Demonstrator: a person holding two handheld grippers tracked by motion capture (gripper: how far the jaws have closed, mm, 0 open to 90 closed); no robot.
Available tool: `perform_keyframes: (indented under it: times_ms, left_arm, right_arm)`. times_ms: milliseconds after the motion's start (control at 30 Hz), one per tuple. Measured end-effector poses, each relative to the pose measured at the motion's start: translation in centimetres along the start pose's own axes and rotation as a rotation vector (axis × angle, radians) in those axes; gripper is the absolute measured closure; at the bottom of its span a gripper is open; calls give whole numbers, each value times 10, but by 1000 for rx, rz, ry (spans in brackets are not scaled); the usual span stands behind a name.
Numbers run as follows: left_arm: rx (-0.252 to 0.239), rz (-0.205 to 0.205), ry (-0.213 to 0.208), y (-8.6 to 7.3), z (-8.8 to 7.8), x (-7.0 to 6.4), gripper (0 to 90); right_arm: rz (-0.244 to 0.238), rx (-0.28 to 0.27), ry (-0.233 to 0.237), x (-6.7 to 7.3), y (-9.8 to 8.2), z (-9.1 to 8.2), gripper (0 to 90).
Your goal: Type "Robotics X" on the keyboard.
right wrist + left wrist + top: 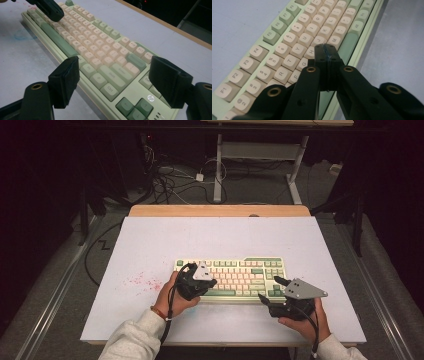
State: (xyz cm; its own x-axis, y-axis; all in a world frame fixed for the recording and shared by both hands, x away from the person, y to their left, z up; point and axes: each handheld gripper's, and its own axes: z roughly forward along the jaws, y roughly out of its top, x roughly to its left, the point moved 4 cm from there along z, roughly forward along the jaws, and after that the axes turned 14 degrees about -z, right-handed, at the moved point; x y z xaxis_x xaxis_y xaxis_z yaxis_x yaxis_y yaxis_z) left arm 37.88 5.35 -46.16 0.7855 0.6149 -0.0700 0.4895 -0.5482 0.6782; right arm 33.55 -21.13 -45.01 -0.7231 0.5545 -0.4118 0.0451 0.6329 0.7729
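Sleeves: light grey, both arms
Left wrist: reddish band
Grippers [212, 282] [270, 290]: black, brass-ringed screws, grey three-cornered plates, black cables

Left gripper [209, 283] over keyboard [250, 272]; right gripper [272, 292] beside.

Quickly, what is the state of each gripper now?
Left gripper: closed, holding nothing, over the keyboard.
Right gripper: open, holding nothing.

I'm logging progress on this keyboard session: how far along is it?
Done: the keyboard lies flat on the table. In hand: the left gripper, fingers shut, hovers over the H and N keys, seemingly to press one. The right gripper waits open by the Ctrl corner. What is left cannot be told.
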Motion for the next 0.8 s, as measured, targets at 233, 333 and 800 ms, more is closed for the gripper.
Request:
perform_keyframes:
  times_ms: [233, 333, 800]
  left_arm:
    - [16, 5, -4, 3, 10, -2, 876]
    - [26, 8, -3, 3, 13, -3, 876]
    - [50, 8, 15, 2, 20, 0, 876]
  right_arm:
    - [-6, 2, 2, 1, 0, 1, 257]
    - [-5, 3, 2, 1, 0, 1, 258]
    - [-11, 6, -1, 1, -1, 0, 260]
